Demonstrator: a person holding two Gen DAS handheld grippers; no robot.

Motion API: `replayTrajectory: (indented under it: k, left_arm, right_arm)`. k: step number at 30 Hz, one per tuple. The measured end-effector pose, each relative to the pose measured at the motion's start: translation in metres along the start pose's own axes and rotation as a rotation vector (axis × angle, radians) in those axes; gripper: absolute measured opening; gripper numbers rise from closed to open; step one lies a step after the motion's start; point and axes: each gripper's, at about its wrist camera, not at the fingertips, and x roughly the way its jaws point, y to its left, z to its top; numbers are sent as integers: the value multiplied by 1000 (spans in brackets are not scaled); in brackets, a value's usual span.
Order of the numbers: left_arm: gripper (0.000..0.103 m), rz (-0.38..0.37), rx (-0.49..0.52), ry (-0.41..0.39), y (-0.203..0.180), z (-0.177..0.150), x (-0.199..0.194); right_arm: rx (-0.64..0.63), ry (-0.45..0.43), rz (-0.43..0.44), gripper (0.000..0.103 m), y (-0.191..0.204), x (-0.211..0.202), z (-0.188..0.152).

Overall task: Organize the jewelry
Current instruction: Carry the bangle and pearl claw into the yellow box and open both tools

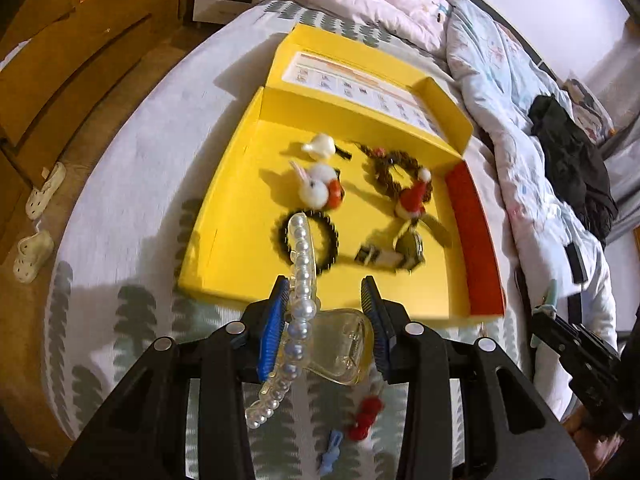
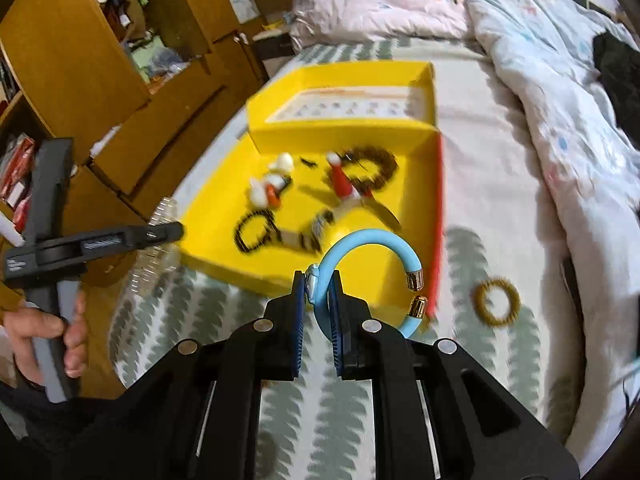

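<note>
My left gripper [image 1: 326,294] is shut on a clear pearl hair claw clip [image 1: 304,280], held over the near edge of the open yellow box [image 1: 236,200]. In the box lie white pompom hair ties [image 1: 318,184], a brown braided ring with a Santa hat [image 1: 404,182], a black bead bracelet [image 1: 330,240] and a small watch-like piece [image 1: 400,254]. My right gripper [image 2: 318,280] is shut on a light blue open bangle with gold end caps [image 2: 368,244], just before the box's near edge [image 2: 248,276]. A gold ring-shaped hair tie [image 2: 496,300] lies on the bedspread to the right of the box.
A red bow clip [image 1: 364,418] and a small blue clip [image 1: 330,450] lie on the leaf-patterned bedspread under my left gripper. Rumpled quilts [image 1: 500,92] and dark clothing [image 1: 572,160] lie along the right. Wooden cabinets [image 2: 100,60] stand left of the bed, slippers [image 1: 44,190] on the floor.
</note>
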Motion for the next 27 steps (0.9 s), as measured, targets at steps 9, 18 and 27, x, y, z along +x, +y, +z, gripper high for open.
replayTrajectory:
  k: [9, 18, 27]
  left_arm:
    - [38, 19, 29, 1, -6, 28, 27]
    - [38, 34, 8, 42, 9, 40, 59]
    - [32, 38, -21, 82, 18, 49, 84]
  right_arm:
    - [5, 27, 18, 12, -4, 44, 25]
    - [10, 90, 16, 12, -12, 95, 32]
    - [15, 143, -33, 12, -21, 130, 30]
